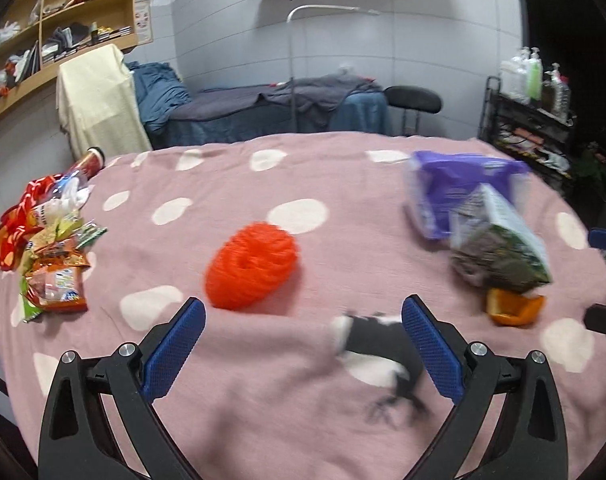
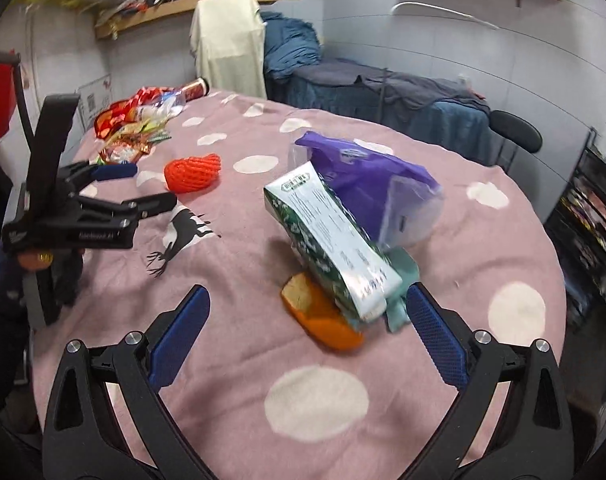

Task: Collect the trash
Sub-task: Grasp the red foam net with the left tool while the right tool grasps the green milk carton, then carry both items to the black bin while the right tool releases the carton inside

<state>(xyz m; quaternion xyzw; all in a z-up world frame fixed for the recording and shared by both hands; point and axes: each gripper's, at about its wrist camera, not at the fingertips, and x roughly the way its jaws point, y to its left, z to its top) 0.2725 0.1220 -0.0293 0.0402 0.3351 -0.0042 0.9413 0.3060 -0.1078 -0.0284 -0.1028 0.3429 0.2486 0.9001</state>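
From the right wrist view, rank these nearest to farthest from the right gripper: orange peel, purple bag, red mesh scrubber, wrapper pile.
1. orange peel, just ahead between the open jaws of the right gripper.
2. purple bag, behind it, slightly right.
3. red mesh scrubber, farther, to the left.
4. wrapper pile, far left edge of the bed.

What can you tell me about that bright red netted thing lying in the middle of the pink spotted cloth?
The red net looks like a soft foam mesh sleeve, the kind wrapped around fruit, bright orange-red with a ribbed weave. It is squashed into a rounded lump with a dimple or opening near its middle. It lies loose on the pink spotted cloth, apart from the wrapper pile and the bags. Nothing but the cloth touches it; the open left gripper is just short of it.
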